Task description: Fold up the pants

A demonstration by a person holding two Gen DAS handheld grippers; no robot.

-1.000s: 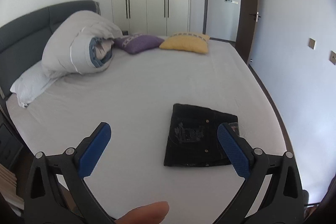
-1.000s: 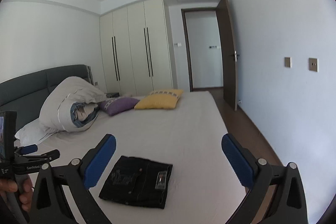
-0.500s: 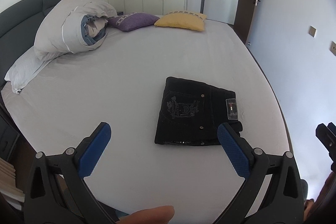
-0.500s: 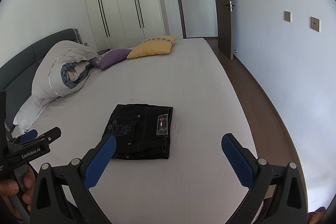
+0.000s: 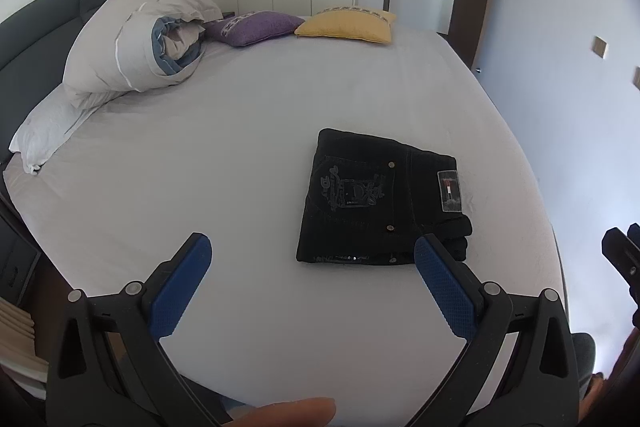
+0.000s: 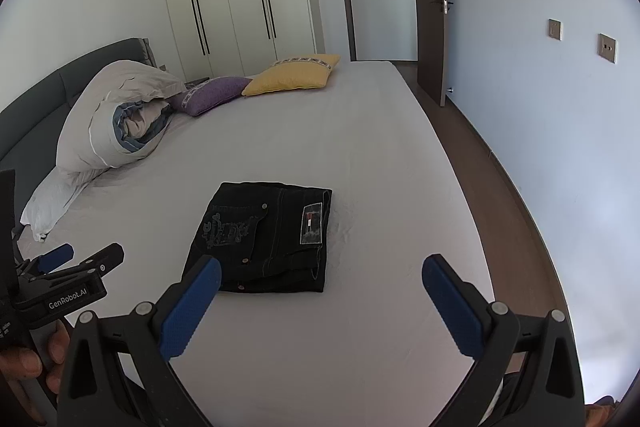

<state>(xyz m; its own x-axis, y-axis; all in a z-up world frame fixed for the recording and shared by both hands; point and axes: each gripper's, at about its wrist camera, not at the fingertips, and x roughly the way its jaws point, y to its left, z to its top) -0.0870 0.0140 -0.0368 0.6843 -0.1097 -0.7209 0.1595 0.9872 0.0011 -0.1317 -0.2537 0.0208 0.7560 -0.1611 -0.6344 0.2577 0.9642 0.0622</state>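
Black denim pants [image 5: 380,199] lie folded into a compact rectangle on the grey bed sheet [image 5: 224,155], waistband patch facing up. In the right wrist view the same pants [image 6: 264,239] sit just beyond the left blue pad. My left gripper [image 5: 312,259] hovers open above the near part of the bed, its right pad close to the pants' near right corner. My right gripper [image 6: 320,281] is open too, holding nothing, with the pants' near edge ahead of its left finger. The left gripper [image 6: 68,263] also shows at the left edge of the right wrist view.
A rolled grey duvet [image 5: 136,39] and a white pillow [image 5: 44,131] lie by the dark headboard [image 5: 36,27]. Purple [image 5: 256,27] and yellow [image 5: 348,25] cushions sit at the far side. Wardrobe doors [image 6: 236,3], an open door [image 6: 430,7] and wooden floor [image 6: 500,187] lie right of the bed.
Both cameras have tilted down and moved closer over the bed, so the folded pants now sit larger and nearer the pads. The pants themselves have not moved.
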